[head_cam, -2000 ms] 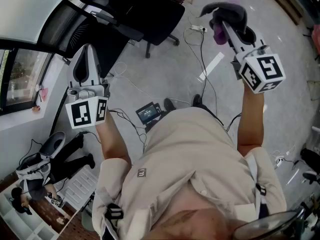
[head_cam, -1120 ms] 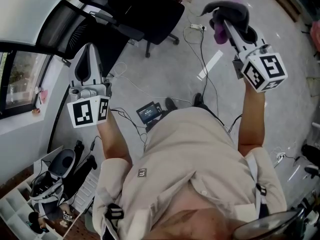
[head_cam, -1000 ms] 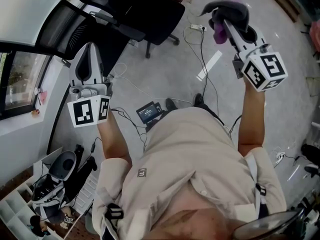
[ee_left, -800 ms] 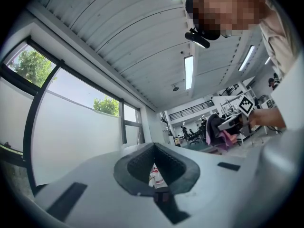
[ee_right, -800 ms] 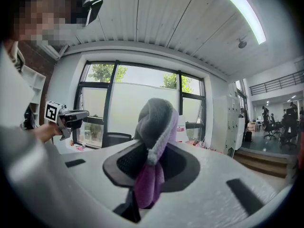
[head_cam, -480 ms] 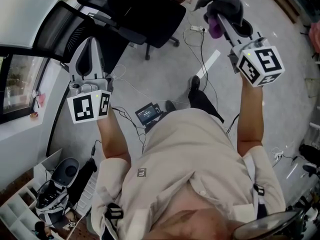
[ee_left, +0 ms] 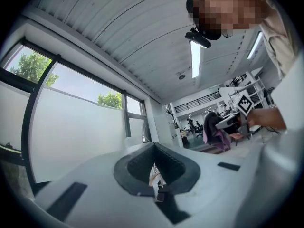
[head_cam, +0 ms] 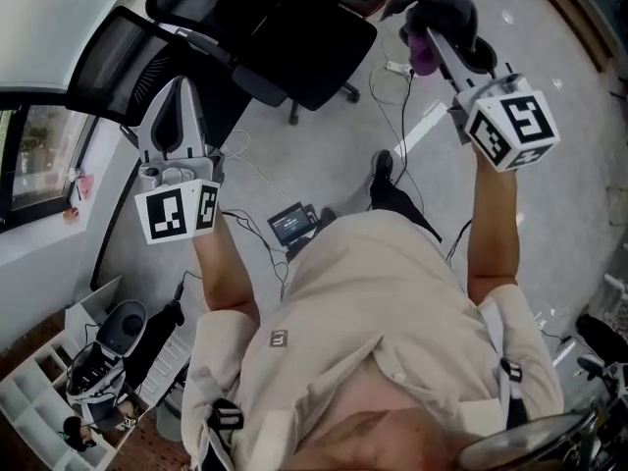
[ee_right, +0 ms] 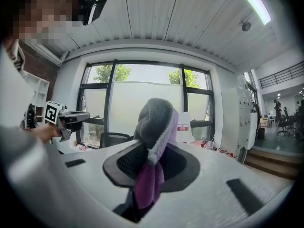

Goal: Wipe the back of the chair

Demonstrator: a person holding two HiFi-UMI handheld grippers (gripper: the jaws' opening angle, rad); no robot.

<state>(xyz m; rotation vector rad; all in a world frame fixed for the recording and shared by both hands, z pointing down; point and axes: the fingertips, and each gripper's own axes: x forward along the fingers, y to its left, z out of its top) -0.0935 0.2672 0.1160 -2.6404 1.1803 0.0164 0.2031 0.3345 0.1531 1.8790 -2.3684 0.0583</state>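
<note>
Currently, head view: we see the black office chair (head_cam: 312,33) at top left, with its mesh back (head_cam: 126,51) on the left side and the seat toward the middle. The left claw (head_cam: 181,94) sits just below the mesh back in frame; we can't tell whether it touches. The right claw (head_cam: 439,45) is up at top right, well apart from the chair, with the grey-and-purple cloth (head_cam: 437,10) bunched over its tip. On the grey floor (head_cam: 334,135) below lies a white strip (head_cam: 417,131).

Left gripper view: the left claw (ee_left: 153,148) is clenched with nothing in it, only a thin slit between the pads. We see windows (ee_left: 71,108) on the left. At far right is the right claw (ee_left: 223,122) with the cloth (ee_left: 217,136) hanging off it.

Right gripper view: the right claw (ee_right: 151,151) is clamped on the cloth (ee_right: 156,115). The grey part bulges above the jaws and the purple part hangs down into the recess. The left claw (ee_right: 85,116) shows at the left, in front of the windows (ee_right: 142,103).
</note>
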